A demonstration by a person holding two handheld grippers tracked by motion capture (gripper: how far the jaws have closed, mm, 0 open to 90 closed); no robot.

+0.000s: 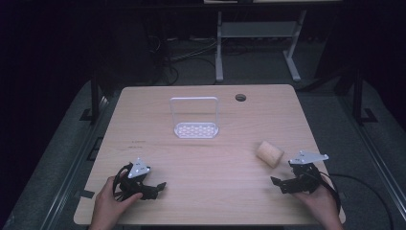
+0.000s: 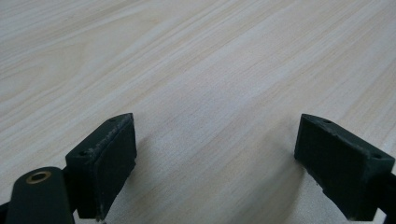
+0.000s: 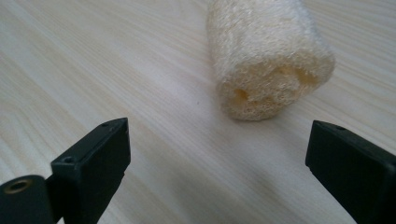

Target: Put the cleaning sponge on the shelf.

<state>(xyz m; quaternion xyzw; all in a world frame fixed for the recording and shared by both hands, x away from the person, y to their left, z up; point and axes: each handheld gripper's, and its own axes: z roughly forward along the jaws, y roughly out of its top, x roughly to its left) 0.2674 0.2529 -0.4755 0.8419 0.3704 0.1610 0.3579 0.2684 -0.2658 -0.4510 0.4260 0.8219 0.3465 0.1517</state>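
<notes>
A pale wooden table (image 1: 206, 158) lay under the fixed camera, with dark floor, cables and the legs of a grey frame beyond its far edge. Near the far middle of the tabletop stood a small white rack (image 1: 195, 118), a perforated base with an upright wire loop rising from it, and a round cable hole (image 1: 240, 97) sat just to its right near the back edge. A roll of loofah sponge (image 1: 269, 153) lay on its side toward the right of the table, well apart from the rack and nearer the front. The right gripper (image 1: 276, 181), held in the person's right hand (image 1: 320, 201) near the front right corner, rested just short of the loofah with its jaws spread wide; in the right gripper view the loofah (image 3: 268, 58) lay ahead of the jaws and between their lines, not touching either. The left gripper (image 1: 160, 187), held in the left hand (image 1: 110, 203) near the front left, also had its jaws apart, with bare wood between them in the left gripper view. Nothing stood between the loofah and the rack, and the broad middle of the table lay open between the two grippers
</notes>
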